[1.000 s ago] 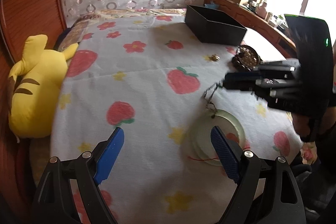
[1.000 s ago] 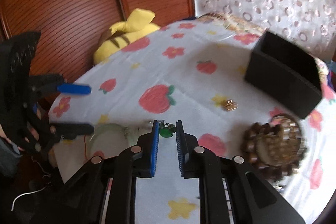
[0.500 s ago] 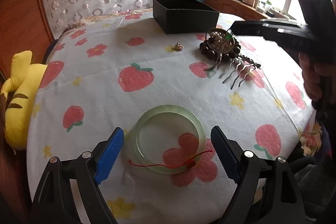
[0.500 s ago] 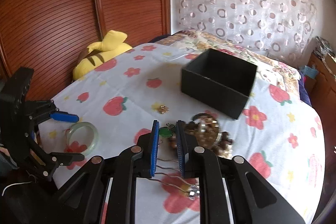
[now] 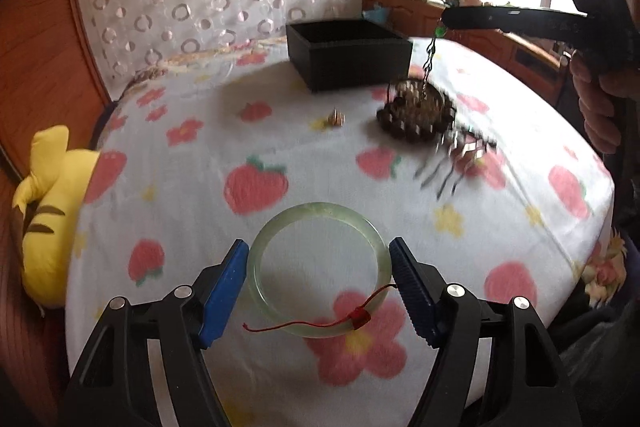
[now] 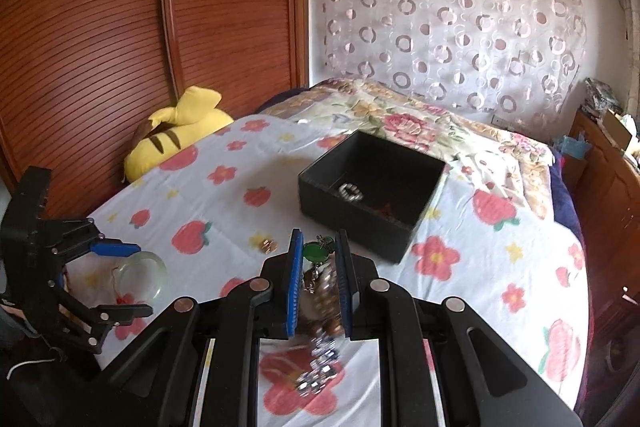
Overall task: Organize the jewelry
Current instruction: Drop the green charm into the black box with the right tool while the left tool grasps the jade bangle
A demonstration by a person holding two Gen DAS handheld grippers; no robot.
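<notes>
A pale green jade bangle (image 5: pixel 318 211) with a red thread lies on the strawberry blanket. My left gripper (image 5: pixel 318 267) straddles it, its jaws closing. The blue pads (image 5: pixel 224 287) touch the bangle's rim on both sides, as the right wrist view also shows for the left gripper (image 6: pixel 144 279). My right gripper (image 6: pixel 318 239) is shut on a green charm (image 6: pixel 314 253). From the charm a chain and a silver comb (image 5: pixel 456 159) dangle, blurred. That right gripper (image 5: pixel 446 19) hangs near the black box (image 5: pixel 348 55), above a brown bead bracelet (image 5: pixel 416 115).
The open black box (image 6: pixel 372 195) holds a silvery piece (image 6: pixel 350 191). A small gold trinket (image 5: pixel 336 117) lies on the blanket. A yellow plush (image 5: pixel 44 211) sits at the left edge against the wooden wardrobe (image 6: pixel 120 27). A wooden cabinet (image 5: pixel 500 43) lines the right.
My left gripper moved forward until the bangle lay between its fingers, and its jaws narrowed onto it. My right gripper rose with the dangling ornament and moved towards the black box.
</notes>
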